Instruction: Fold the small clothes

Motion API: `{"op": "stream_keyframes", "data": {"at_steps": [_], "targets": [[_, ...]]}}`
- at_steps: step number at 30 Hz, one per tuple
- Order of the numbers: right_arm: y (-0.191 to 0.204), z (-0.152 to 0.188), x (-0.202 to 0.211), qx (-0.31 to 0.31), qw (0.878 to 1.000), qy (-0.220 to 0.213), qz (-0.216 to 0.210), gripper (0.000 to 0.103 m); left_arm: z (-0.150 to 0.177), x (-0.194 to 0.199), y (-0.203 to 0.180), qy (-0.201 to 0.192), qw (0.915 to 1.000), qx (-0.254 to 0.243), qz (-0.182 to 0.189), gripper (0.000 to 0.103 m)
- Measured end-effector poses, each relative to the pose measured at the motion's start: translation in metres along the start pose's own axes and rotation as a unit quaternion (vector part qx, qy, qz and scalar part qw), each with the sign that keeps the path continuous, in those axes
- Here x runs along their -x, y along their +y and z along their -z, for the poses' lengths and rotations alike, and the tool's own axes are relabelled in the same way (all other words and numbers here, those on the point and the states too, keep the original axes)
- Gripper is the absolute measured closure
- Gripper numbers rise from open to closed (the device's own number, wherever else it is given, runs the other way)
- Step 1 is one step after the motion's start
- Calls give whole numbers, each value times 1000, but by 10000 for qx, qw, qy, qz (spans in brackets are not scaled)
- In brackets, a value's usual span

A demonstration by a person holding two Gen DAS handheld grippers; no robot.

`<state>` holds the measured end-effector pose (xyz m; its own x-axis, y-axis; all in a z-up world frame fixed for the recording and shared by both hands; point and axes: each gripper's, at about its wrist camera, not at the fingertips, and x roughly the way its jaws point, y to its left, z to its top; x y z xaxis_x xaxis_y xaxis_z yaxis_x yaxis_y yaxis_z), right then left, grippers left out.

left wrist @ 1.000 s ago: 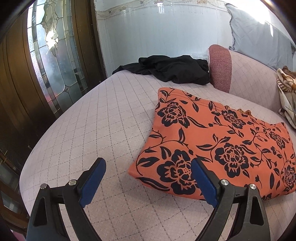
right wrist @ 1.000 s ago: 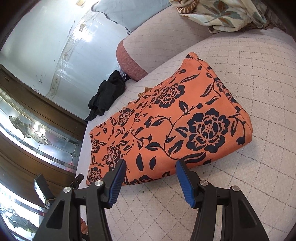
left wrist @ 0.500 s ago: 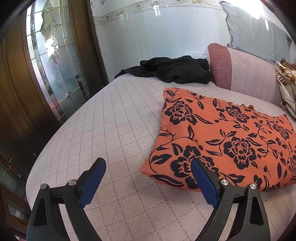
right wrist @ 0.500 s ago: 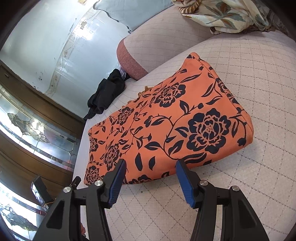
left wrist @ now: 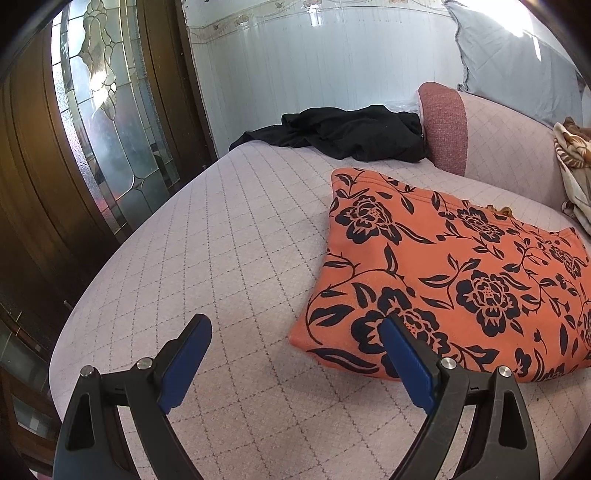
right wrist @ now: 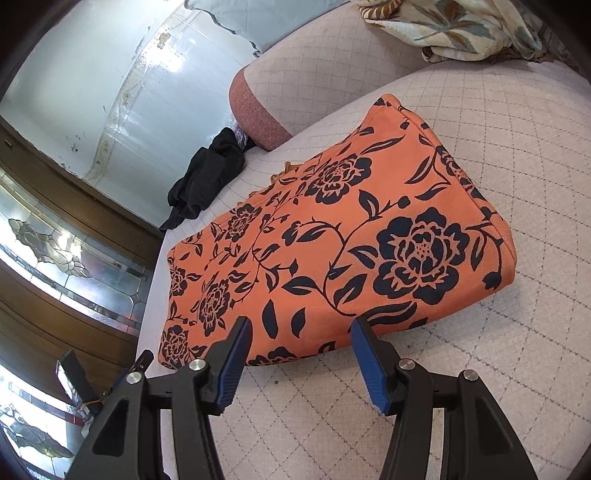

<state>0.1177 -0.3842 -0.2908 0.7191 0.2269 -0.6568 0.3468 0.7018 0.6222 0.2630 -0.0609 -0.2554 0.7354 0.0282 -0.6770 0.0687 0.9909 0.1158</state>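
Note:
An orange garment with a dark floral print (left wrist: pixel 454 273) lies folded flat on the pale quilted bed (left wrist: pixel 229 236); it also shows in the right wrist view (right wrist: pixel 332 243). My left gripper (left wrist: pixel 295 354) is open and empty, above the bed just left of the garment's near left corner. My right gripper (right wrist: pixel 301 358) is open and empty, hovering at the garment's near edge without touching it.
A black garment (left wrist: pixel 347 133) lies crumpled at the bed's far end by the reddish bolster (left wrist: pixel 443 125). A patterned blanket (right wrist: pixel 458 29) and a grey pillow (left wrist: pixel 517 66) lie at the head. A wooden door with leaded glass (left wrist: pixel 99 122) stands to the left.
My left gripper has drawn back and to the left, so the orange garment sits further right in its view. My right gripper has hardly moved. Both stay open.

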Motion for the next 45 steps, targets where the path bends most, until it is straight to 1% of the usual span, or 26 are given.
{"op": "stream_keyframes", "data": {"at_steps": [8,15,20,28,45], "targets": [[3,0,-5,81,9999,87,-14,43,-1,1,-9,8,9999,-47,152,10],[2,1,-6,47,9999,112,10,43,0,7,-28,-21,9987,-266,435,10],[1,1,-9,56,9999,138,37,43,2,12,-42,-81,9975,-441,543,10],[3,1,-11,96,9998,157,39,43,3,15,-51,-157,9963,-601,587,10],[3,1,-12,107,9998,178,32,43,3,14,-50,-139,9967,-561,574,10]]}}
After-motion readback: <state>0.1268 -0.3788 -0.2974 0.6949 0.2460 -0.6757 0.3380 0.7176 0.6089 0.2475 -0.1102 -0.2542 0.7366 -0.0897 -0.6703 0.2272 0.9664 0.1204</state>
